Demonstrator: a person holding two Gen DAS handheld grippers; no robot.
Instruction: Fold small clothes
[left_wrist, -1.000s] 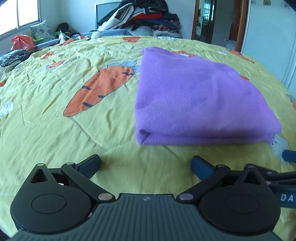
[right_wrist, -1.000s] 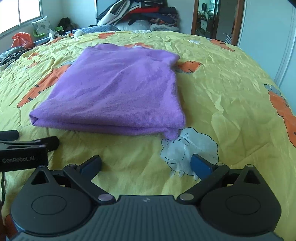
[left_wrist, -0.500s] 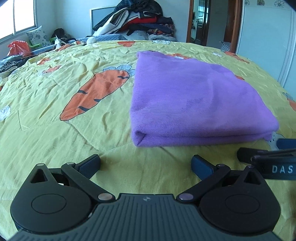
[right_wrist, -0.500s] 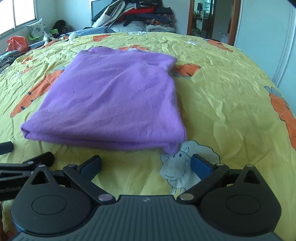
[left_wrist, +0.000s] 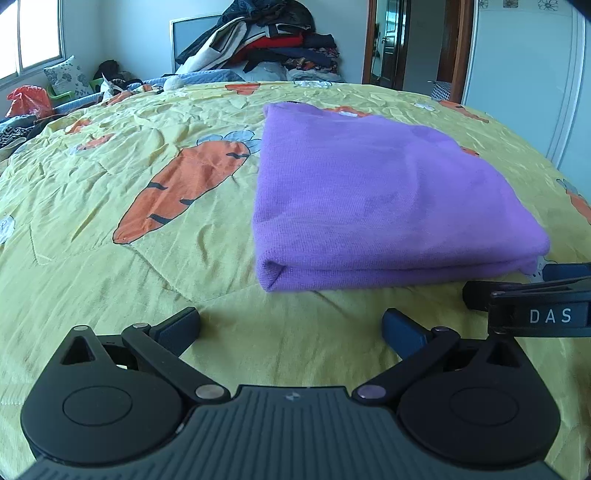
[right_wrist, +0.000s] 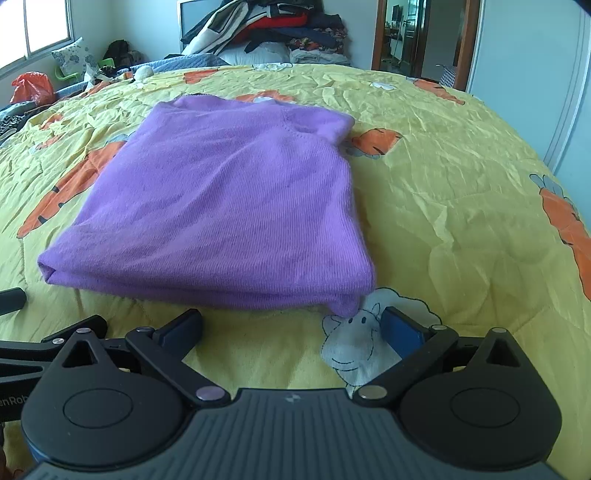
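Both claws released and empty low in frame, left gripper (left_wrist: 290, 326) and right gripper (right_wrist: 291, 326) just short of the folded purple knit garment (right_wrist: 225, 206), centre frame on the yellow carrot-print bedspread (right_wrist: 461, 206), long axis running toward the upper frame, folded edge nearest.

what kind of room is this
Most likely a bedroom at home: a purple garment lies folded on a bed's yellow carrot-print quilt, with a pile of clothes and a pillow beyond.
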